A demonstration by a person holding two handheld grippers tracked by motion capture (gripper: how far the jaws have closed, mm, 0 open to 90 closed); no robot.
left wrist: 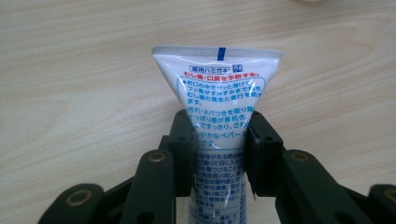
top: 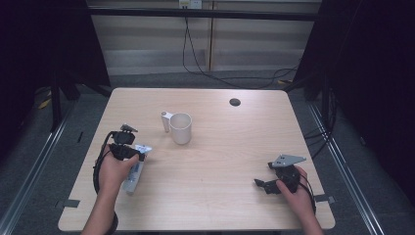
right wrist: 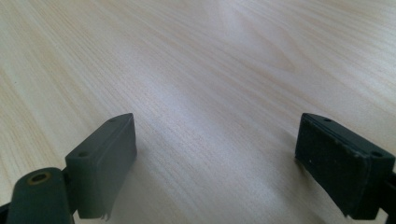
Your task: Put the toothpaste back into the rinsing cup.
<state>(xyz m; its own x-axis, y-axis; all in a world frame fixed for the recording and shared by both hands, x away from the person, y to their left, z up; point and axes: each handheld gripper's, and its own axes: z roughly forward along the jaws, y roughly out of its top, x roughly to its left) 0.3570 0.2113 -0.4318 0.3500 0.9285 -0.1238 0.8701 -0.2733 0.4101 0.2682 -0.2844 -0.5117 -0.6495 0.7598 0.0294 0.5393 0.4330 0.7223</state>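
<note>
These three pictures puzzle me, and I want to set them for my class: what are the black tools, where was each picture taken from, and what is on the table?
A person sits at a wooden table and holds a hand-worked two-jaw gripper in each hand. The high view looks down from above. The other two come from cameras riding on each gripper, looking along its jaws. On the table stands a white mug. The left gripper is shut on a white tube with blue and red print, its flat crimped end pointing away. The right gripper is open, holding nothing, over bare wood.
</note>
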